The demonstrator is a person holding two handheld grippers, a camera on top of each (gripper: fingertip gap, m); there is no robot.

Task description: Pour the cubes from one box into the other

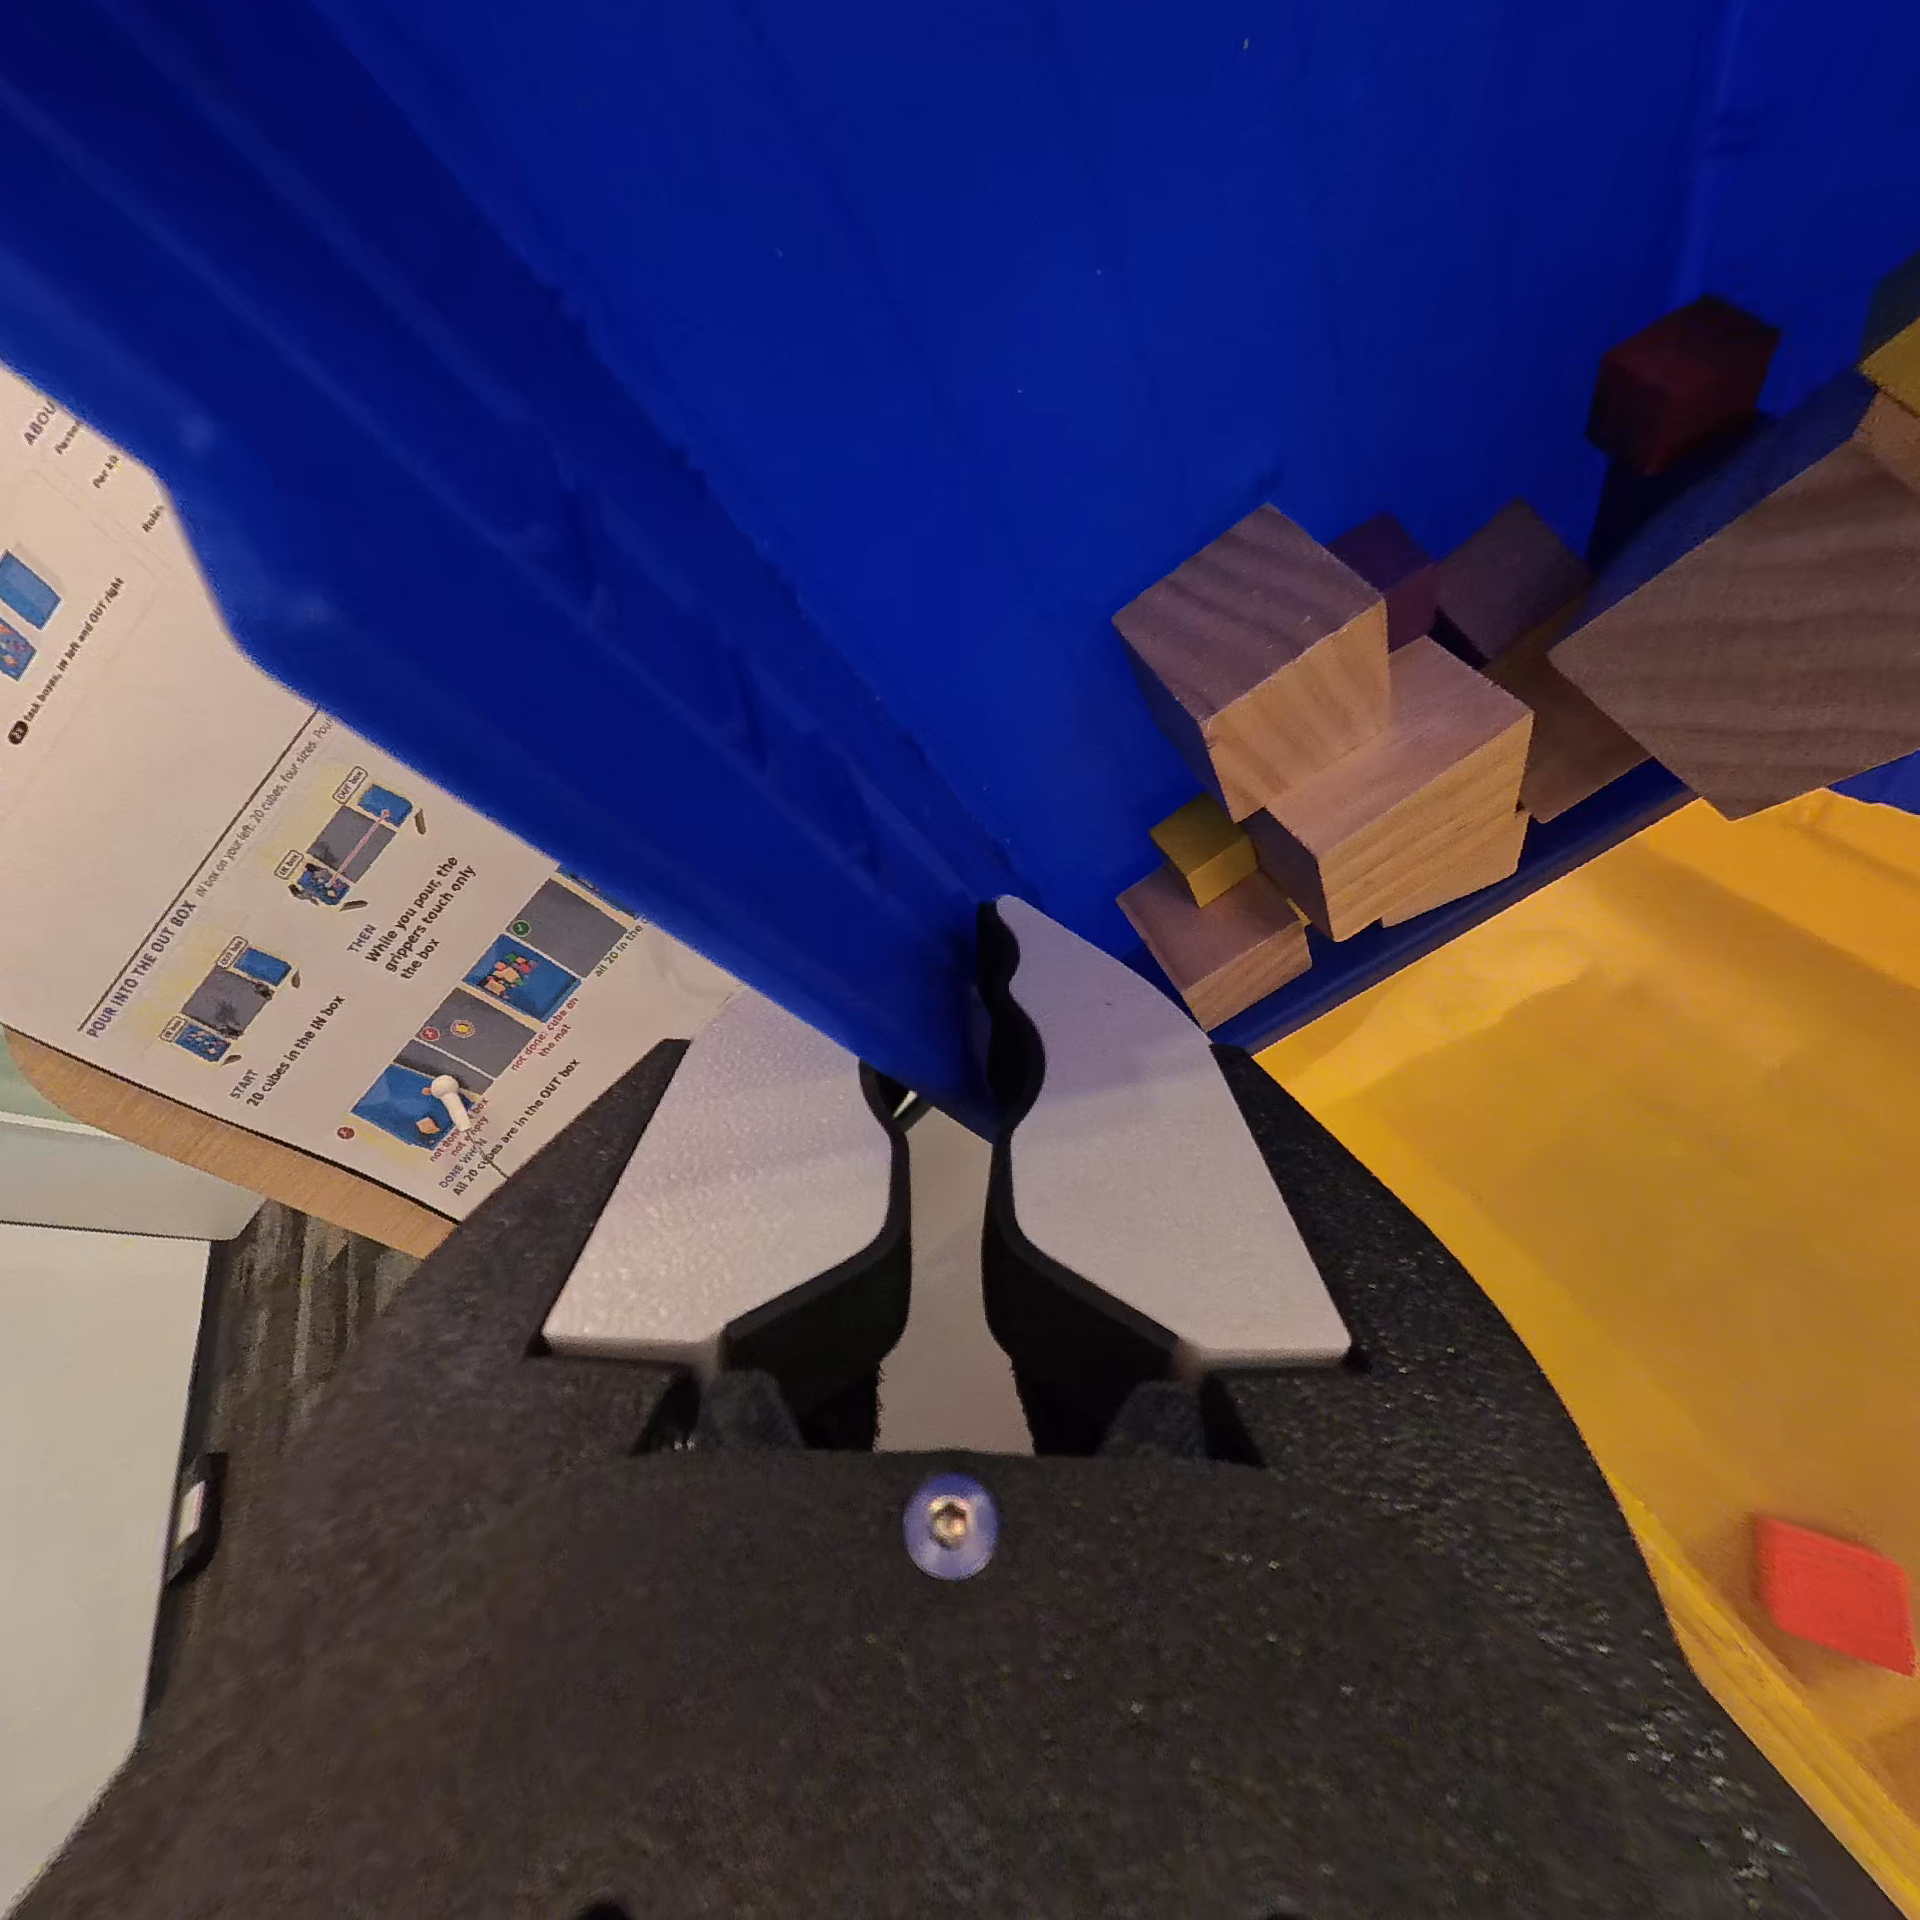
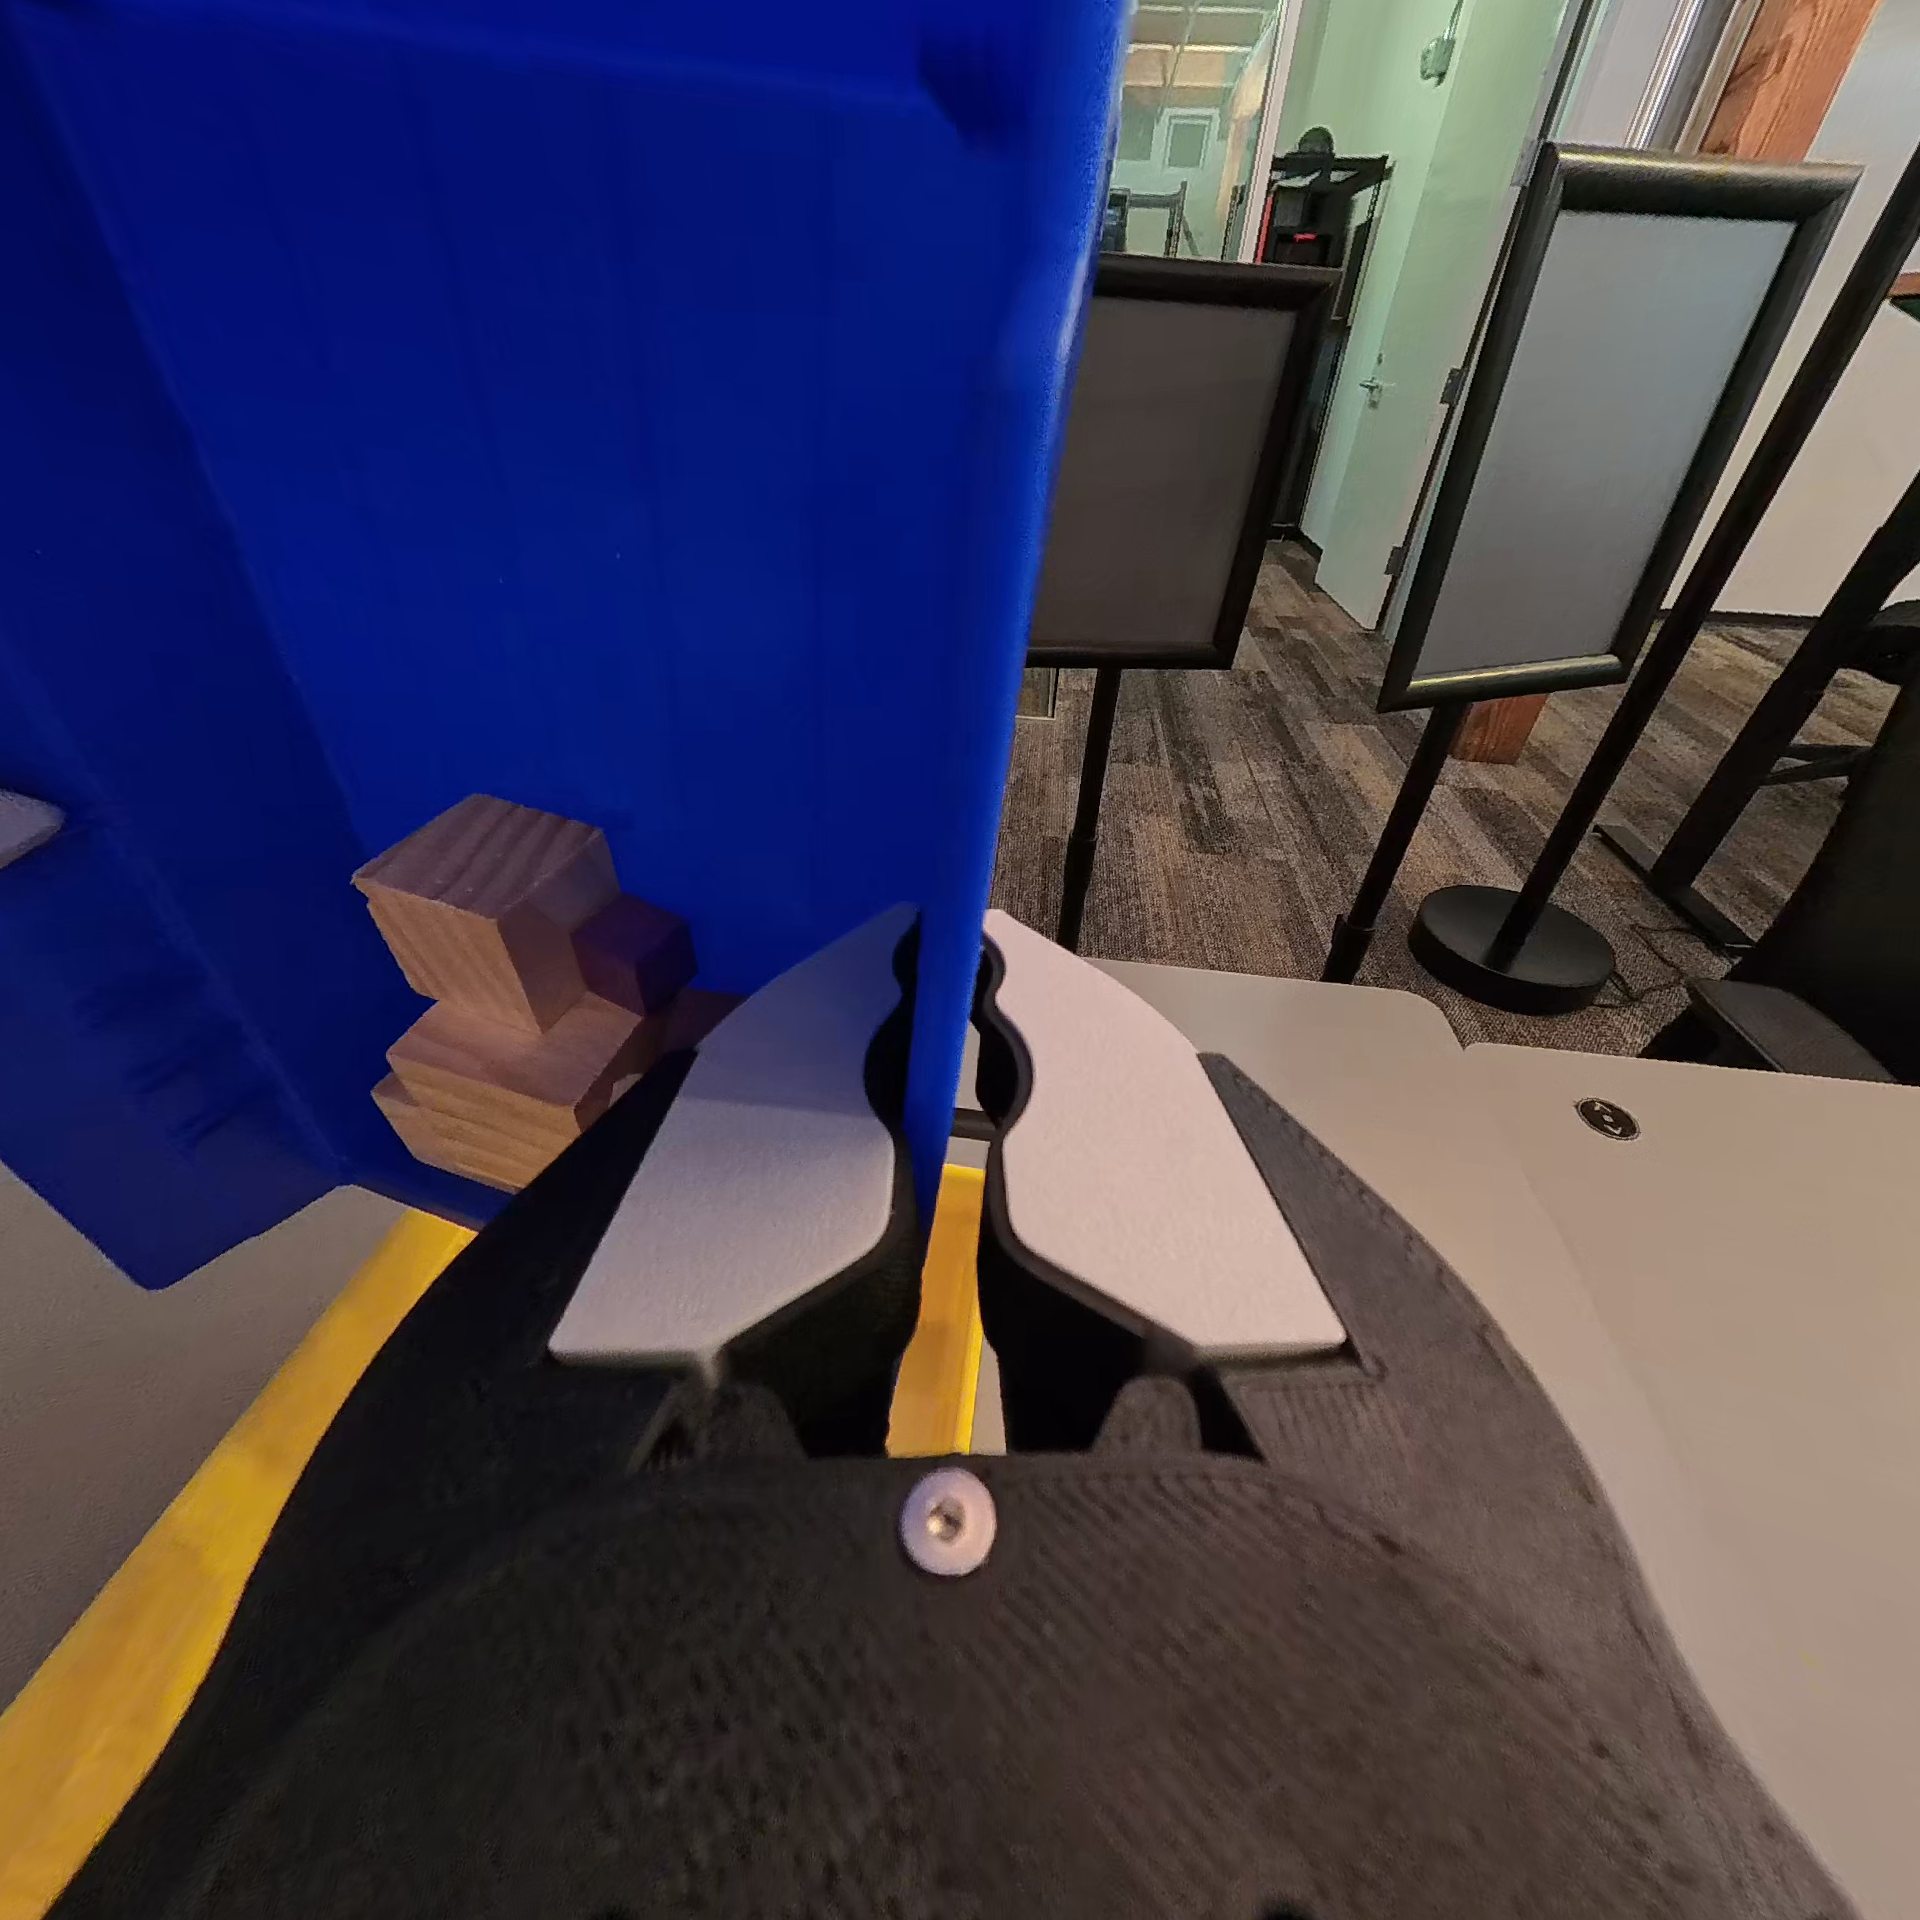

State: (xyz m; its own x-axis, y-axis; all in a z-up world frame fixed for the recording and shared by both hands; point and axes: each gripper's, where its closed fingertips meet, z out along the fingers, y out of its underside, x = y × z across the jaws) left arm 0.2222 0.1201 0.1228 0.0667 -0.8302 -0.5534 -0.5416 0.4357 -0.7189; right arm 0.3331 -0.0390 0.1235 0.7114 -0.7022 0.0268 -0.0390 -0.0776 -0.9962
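A blue box (image 1: 831, 468) is tipped steeply over a yellow box (image 1: 1558, 1195). My left gripper (image 1: 982, 997) is shut on one blue wall. My right gripper (image 2: 948, 997) is shut on the opposite wall of the blue box (image 2: 571, 468). Several wooden cubes (image 1: 1340, 748), plain, yellow and dark red, are piled at the blue box's low edge above the yellow box. Plain wooden cubes (image 2: 488, 987) also show in the right wrist view, above the yellow box's rim (image 2: 208, 1455). A red cube (image 1: 1834, 1595) lies in the yellow box.
A printed instruction sheet (image 1: 260, 883) lies on the wooden table edge at the left. A grey table top (image 2: 1558, 1195) runs to the right. Black-framed sign stands (image 2: 1590, 447) rise on the carpet floor beyond it.
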